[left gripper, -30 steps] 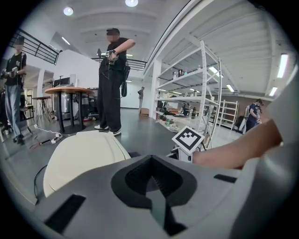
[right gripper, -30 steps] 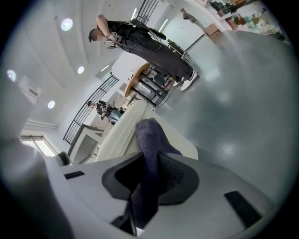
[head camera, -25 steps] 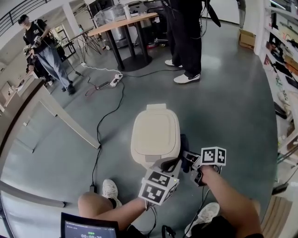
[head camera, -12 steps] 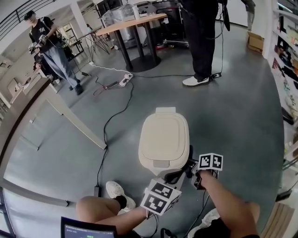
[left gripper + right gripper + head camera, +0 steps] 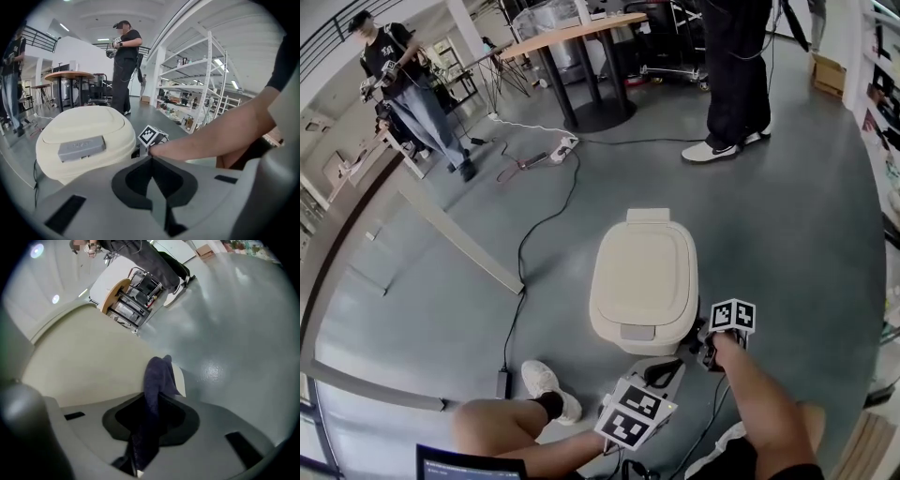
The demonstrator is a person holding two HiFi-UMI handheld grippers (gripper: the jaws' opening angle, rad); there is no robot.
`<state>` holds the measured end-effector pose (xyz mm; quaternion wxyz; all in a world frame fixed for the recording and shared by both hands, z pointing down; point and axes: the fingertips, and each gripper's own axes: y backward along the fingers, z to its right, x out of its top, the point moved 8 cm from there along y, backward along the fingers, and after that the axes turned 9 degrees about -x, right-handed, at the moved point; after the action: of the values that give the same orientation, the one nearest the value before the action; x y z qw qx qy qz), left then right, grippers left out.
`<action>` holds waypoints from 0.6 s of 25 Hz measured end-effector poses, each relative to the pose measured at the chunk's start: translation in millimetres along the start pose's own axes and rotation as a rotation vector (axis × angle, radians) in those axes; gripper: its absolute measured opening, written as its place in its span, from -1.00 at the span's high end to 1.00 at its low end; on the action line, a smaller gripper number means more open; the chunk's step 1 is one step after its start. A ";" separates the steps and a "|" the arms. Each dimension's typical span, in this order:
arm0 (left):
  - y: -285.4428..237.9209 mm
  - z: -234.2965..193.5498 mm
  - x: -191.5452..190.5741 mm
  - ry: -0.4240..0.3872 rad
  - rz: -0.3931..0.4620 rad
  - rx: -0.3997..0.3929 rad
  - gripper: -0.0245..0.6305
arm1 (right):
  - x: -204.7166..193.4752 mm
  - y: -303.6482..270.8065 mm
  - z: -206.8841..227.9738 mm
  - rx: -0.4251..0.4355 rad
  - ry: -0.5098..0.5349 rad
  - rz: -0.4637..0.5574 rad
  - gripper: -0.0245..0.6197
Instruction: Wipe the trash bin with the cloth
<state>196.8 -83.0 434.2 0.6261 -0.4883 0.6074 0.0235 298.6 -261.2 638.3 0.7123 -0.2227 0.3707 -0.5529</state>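
**A:** Holding anything yet?

**B:** Yes. My right gripper (image 5: 697,339) is clamped on the cloth (image 5: 154,380), just beside the right side of the trash bin (image 5: 644,281). The trash bin stands on the floor (image 5: 787,234) with its lid down. My left gripper (image 5: 151,161) is pinched together on nothing, in front of it.

**A:** What could go wrong?

**B:** If I rub hard, the trash bin may slide (nothing steadies it). The cloth may also pull out.

**A:** How many things?

**B:** One trash bin, one cloth, two grippers.

One trash bin (image 5: 644,281), one cloth (image 5: 154,390), two tools (left tool (image 5: 664,372), right tool (image 5: 707,349)), two bystanders (image 5: 411,89) (image 5: 737,66).
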 end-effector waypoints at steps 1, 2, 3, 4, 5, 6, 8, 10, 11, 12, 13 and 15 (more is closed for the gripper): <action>-1.9 -0.7 -4.0 0.000 -0.011 0.004 0.92 | -1.3 -3.9 2.0 0.002 0.004 -0.009 0.68; -4.0 -1.3 -8.2 0.004 -0.022 0.008 0.92 | -2.3 -7.1 4.5 0.002 0.010 -0.020 0.68; -6.0 -2.3 -12.1 0.013 -0.030 0.012 0.92 | -2.5 -9.7 7.1 0.001 0.016 -0.030 0.68; -7.9 -3.9 -15.7 0.026 -0.037 0.015 0.92 | -2.2 -12.1 9.2 -0.002 0.020 -0.040 0.68; -9.7 -5.7 -19.1 0.043 -0.043 0.018 0.92 | -1.7 -14.6 10.8 -0.005 0.022 -0.049 0.68; -12.0 -7.1 -22.2 0.062 -0.050 0.019 0.92 | -1.0 -17.3 12.1 -0.007 0.023 -0.058 0.68; -18.9 -9.3 -27.0 0.083 -0.065 0.024 0.92 | 0.4 -23.1 14.9 -0.008 0.020 -0.069 0.68; -27.6 -9.9 -28.2 0.082 -0.076 0.030 0.92 | 2.5 -28.4 18.3 -0.019 0.015 -0.078 0.68; -31.6 -9.2 -27.8 0.082 -0.079 0.031 0.92 | 3.0 -30.3 19.9 -0.032 0.014 -0.085 0.68; -35.0 -8.3 -27.4 0.083 -0.083 0.032 0.92 | 3.2 -31.8 21.2 -0.047 0.013 -0.091 0.68; -37.9 -7.6 -27.3 0.081 -0.091 0.035 0.92 | 3.2 -33.2 22.1 -0.061 0.013 -0.097 0.68; -42.5 -7.7 -29.0 0.068 -0.119 0.050 0.92 | 3.4 -34.8 22.5 -0.074 0.014 -0.106 0.68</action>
<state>210.0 -93.7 483.3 0.6172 -0.5085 0.5986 -0.0457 294.8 -276.6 676.7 0.6706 -0.2645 0.3835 -0.5772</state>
